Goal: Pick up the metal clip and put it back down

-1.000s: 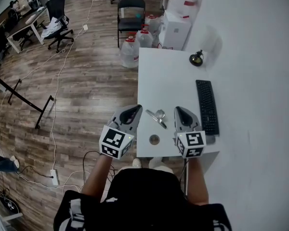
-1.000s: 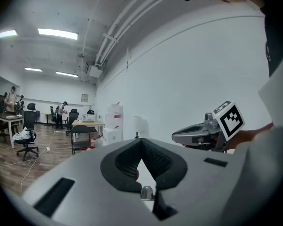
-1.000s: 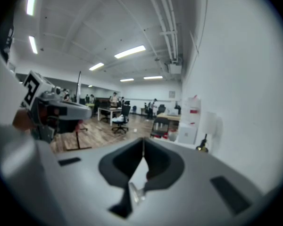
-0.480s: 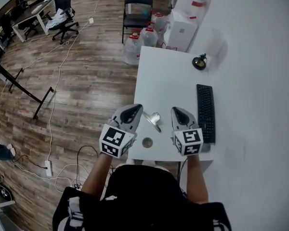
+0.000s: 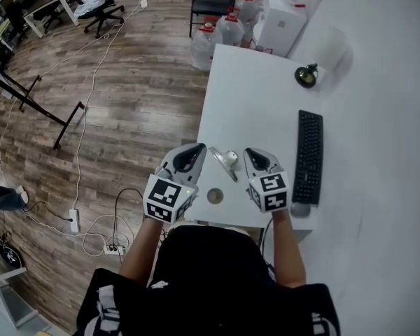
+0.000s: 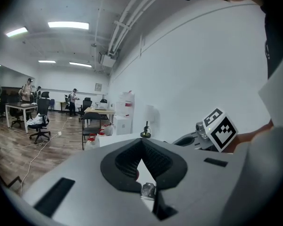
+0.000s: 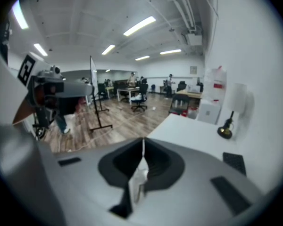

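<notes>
Metal clip lies on table between left tongs and right tongs, both pressed together; keyboard nearby.

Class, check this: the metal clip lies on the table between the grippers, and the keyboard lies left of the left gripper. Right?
No. The head view shows the keyboard right of the right gripper. The metal clip does lie on the table between it and the left gripper.

The desk is white, the keyboard black, the floor brown planks. The small clip looks silvery. The left hand-held gripper and right hand-held gripper are grey with black-and-white square markers.
</notes>
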A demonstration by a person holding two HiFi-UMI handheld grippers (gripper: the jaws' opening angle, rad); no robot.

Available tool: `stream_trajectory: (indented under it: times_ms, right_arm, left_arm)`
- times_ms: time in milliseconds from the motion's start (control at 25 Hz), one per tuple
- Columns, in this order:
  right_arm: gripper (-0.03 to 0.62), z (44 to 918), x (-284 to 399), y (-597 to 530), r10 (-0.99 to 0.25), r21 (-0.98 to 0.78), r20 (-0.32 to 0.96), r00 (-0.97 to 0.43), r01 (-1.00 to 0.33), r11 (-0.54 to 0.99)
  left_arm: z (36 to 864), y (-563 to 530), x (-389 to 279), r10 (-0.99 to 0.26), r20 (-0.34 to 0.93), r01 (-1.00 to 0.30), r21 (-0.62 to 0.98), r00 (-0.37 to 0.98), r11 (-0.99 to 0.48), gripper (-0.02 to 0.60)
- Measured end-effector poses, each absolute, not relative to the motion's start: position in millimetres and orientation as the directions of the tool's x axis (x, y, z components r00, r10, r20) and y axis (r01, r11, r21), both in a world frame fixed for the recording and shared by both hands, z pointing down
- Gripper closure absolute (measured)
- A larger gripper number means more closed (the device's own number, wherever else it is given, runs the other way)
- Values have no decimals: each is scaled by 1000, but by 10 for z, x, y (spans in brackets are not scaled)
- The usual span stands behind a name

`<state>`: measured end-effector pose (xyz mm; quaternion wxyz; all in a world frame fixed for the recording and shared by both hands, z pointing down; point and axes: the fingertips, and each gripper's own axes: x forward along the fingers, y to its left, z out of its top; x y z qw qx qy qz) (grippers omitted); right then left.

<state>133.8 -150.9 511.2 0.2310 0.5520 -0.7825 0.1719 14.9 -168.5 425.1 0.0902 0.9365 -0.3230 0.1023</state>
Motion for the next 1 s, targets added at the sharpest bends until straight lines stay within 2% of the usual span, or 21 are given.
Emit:
stream_trajectory:
  times_ms: [440, 800, 1000]
  right_arm:
    - [559, 6019, 1226, -1520, -579, -49, 728, -366, -871, 489]
    - [559, 6636, 1233, -1389, -402, -32, 852, -335, -800, 599]
    - [557, 6859, 1278, -1464, -362, -29, 880, -308, -795, 606]
  left_arm:
    - [4788, -1765, 82, -622, 347, -698, 161, 702, -698, 558]
    - [5015, -1758, 38, -620, 385, -720, 217, 684, -659, 558]
    - [5203, -1735, -58, -618, 424, -739, 231, 662, -633, 558]
